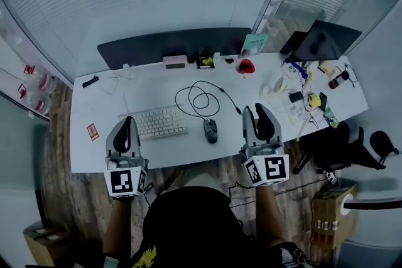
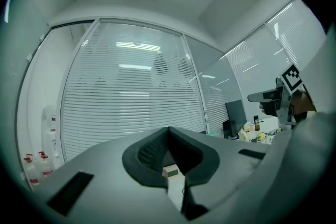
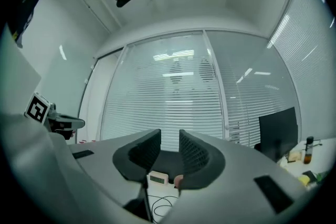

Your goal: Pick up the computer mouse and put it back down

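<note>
The computer mouse (image 1: 211, 130) lies flat on the white desk (image 1: 157, 88), in the middle of the head view. No gripper holds it. The keyboard (image 1: 160, 121) is just to its left. Its black cable (image 1: 200, 96) makes loops above it in the picture.

The left gripper (image 1: 127, 123) is at the lower left, over the near edge of the desk. Its jaws are pressed together with nothing in them. The right gripper (image 1: 257, 112) is at the lower right, closer to the mouse. Its jaws have a small gap, and nothing is between them. Both grippers point out flat at the window blinds (image 3: 184, 102), not down at the desk.

I think the mouse waits to be picked up, but it may already be back down. I cannot tell which. The right gripper is the better one for picking it up. It should spread its jaws wider than the mouse, tip down, and come from above. It should squeeze the two long sides gently. It should lift just a little, so the cable does not tug. Then it should set the mouse down flat and let go.
</note>
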`<act>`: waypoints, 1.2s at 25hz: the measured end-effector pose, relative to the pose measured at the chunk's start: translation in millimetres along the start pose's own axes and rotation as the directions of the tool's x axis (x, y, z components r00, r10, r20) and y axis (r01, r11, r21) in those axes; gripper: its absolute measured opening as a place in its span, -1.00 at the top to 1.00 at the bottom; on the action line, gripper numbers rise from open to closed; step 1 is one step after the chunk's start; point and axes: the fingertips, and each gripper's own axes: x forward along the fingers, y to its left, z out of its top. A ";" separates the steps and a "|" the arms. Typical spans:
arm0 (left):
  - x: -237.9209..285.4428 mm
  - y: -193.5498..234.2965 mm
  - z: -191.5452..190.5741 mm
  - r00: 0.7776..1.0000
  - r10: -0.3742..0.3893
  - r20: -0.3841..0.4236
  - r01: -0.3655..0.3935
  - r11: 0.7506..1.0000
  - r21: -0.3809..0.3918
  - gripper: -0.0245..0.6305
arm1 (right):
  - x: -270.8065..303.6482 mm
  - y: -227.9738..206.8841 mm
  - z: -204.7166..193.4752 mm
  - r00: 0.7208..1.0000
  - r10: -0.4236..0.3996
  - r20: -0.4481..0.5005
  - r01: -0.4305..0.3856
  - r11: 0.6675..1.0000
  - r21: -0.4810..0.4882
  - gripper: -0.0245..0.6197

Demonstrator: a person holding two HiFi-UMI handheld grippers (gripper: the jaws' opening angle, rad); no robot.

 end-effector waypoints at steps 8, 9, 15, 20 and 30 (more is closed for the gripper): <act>-20.2 7.7 50.1 0.997 0.030 0.064 -0.032 0.999 0.029 0.88 | -15.9 -6.5 34.0 0.997 -0.035 0.062 0.037 0.999 -0.034 0.88; -22.7 9.6 52.2 0.997 0.036 0.068 -0.039 0.999 0.032 0.88 | -18.4 -5.8 38.8 0.997 -0.028 0.069 0.030 0.999 -0.032 0.88; -25.0 10.9 45.5 0.998 0.031 0.058 -0.033 0.999 0.025 0.88 | -30.7 -1.2 52.1 0.997 -0.022 0.076 0.025 0.999 -0.036 0.88; -26.1 3.1 43.6 0.998 0.014 0.059 -0.015 1.000 0.016 0.88 | -40.9 -5.2 54.7 0.997 -0.043 0.067 0.046 0.998 -0.040 0.88; -30.9 0.3 38.0 0.999 0.002 0.041 -0.002 1.000 0.014 0.88 | -55.0 -2.8 54.9 0.998 -0.058 0.035 0.060 0.996 -0.065 0.89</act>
